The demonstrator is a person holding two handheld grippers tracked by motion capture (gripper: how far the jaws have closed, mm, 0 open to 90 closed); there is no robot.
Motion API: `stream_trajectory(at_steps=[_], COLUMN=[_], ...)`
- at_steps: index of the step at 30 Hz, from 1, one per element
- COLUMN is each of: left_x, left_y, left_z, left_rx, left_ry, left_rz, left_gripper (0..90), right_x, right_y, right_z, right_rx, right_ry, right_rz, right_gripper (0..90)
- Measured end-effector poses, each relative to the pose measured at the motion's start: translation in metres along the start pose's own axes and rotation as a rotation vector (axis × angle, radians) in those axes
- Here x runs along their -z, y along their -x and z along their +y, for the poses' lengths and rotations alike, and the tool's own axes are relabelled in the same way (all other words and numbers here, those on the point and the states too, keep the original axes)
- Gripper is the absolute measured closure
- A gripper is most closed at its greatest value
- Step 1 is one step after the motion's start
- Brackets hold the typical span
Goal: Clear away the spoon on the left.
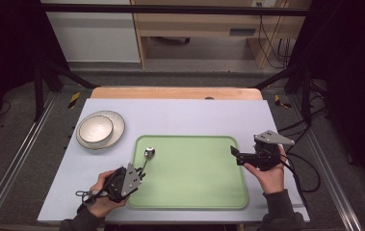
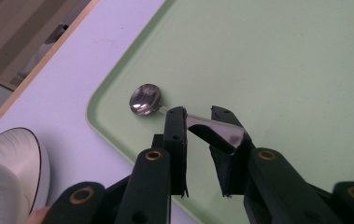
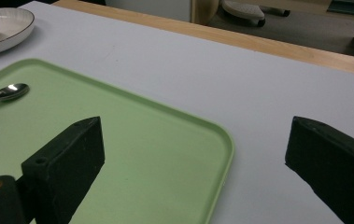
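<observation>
A metal spoon (image 1: 149, 153) lies with its bowl on the far left corner of the green tray (image 1: 194, 178). Its handle runs back into my left gripper (image 1: 142, 172) at the tray's left edge. In the left gripper view the spoon (image 2: 145, 99) has its handle spanning the narrow gap of my left gripper (image 2: 200, 121), touching both jaws. My right gripper (image 1: 237, 155) hovers at the tray's right edge. Its jaws stand wide apart in the right gripper view, where the right gripper (image 3: 195, 135) holds nothing over the tray's corner (image 3: 142, 154).
A white bowl (image 1: 96, 128) sits in a white plate (image 1: 117, 132) on the pale mat, beyond the tray's left corner. The plate (image 2: 20, 158) is close to my left gripper. The wooden table edge (image 1: 175, 93) runs along the back. Cables trail at the right.
</observation>
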State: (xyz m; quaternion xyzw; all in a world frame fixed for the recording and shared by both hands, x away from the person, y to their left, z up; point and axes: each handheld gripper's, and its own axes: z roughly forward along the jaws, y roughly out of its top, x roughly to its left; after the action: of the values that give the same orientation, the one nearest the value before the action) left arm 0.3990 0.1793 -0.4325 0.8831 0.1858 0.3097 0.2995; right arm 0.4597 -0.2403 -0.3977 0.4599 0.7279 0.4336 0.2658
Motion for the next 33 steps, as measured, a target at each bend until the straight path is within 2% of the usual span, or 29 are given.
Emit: stream_trajectory(at_steps=[18,33], left_x=[-0.005,-0.011], left_y=[0.003,0.008], left_z=[-0.001,-0.002], left_rx=[-0.019,-0.026], left_ry=[-0.028,-0.059], left_rz=[-0.029,-0.057], left_gripper=[68.2,55.9], right_x=[0.000,0.000], right_y=[0.000,0.000], right_z=[0.000,0.000], right_rx=[-0.002,-0.002], right_ry=[-0.005,-0.008], right_rz=[0.003,0.004], right_gripper=[4.9,4.9])
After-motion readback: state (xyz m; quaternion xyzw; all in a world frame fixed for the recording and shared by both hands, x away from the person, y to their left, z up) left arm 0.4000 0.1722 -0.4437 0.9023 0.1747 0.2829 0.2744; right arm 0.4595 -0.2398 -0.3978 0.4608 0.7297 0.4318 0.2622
